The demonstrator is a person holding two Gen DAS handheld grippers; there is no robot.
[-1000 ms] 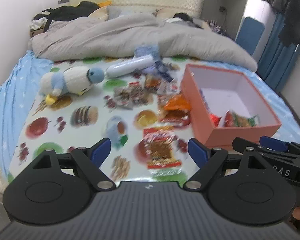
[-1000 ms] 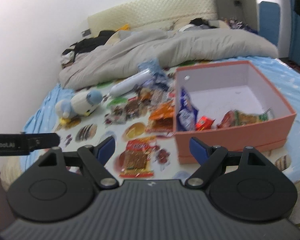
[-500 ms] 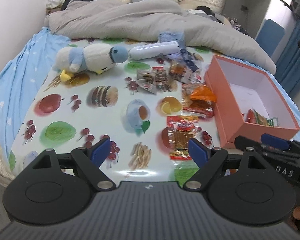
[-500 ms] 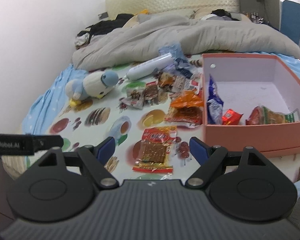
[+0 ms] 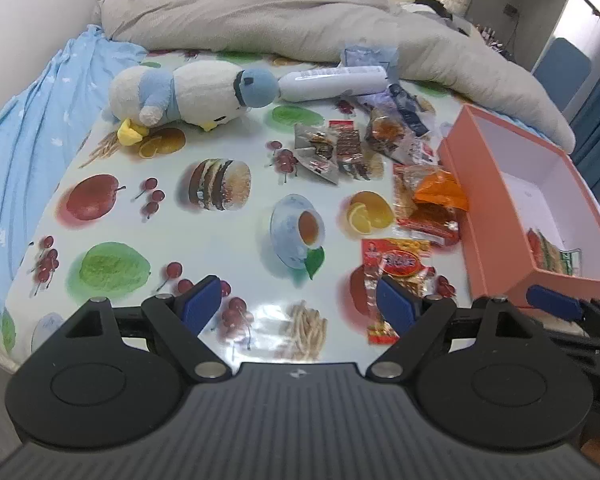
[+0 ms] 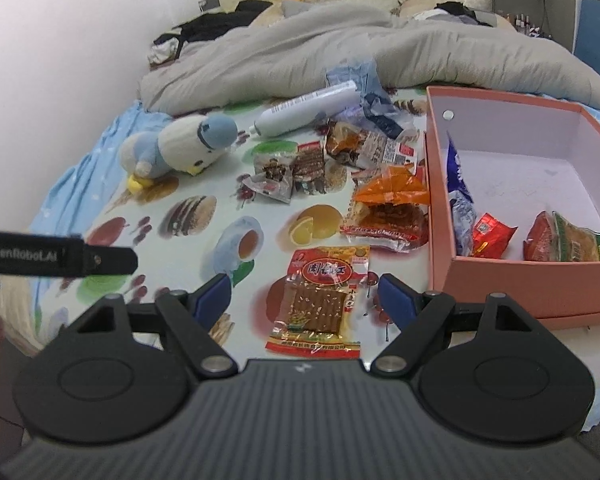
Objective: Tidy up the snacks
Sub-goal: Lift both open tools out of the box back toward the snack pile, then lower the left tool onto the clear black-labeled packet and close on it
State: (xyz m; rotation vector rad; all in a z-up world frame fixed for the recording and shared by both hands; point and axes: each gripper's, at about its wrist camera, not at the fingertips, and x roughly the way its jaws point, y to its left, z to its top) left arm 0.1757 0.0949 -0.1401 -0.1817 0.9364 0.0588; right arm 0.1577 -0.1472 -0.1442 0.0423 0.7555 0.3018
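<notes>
Several snack packets lie on a fruit-print cloth (image 5: 240, 272) spread over the bed. The nearest is a red-topped clear packet (image 6: 320, 292) of brown pieces, lying just in front of my open right gripper (image 6: 306, 300). In the left wrist view the same red packet (image 5: 396, 268) sits beside the right finger of my open left gripper (image 5: 300, 308), which holds nothing. An orange packet (image 6: 392, 190) rests on another red one next to the orange box (image 6: 540, 276). Inside the box are a blue packet (image 6: 458, 184), a small red one (image 6: 490, 236) and a red-green one (image 6: 568, 240).
A blue-and-white plush bird (image 5: 188, 92) and a white tube (image 5: 332, 82) lie at the far side of the cloth, with a grey duvet (image 5: 284, 12) behind. More packets (image 5: 332, 148) cluster mid-cloth. The left gripper's side (image 6: 56, 258) shows at the right wrist view's left edge.
Both grippers have moved forward and down toward the cloth, so the packets and the box look larger and closer. Both sets of jaws stay wide.
</notes>
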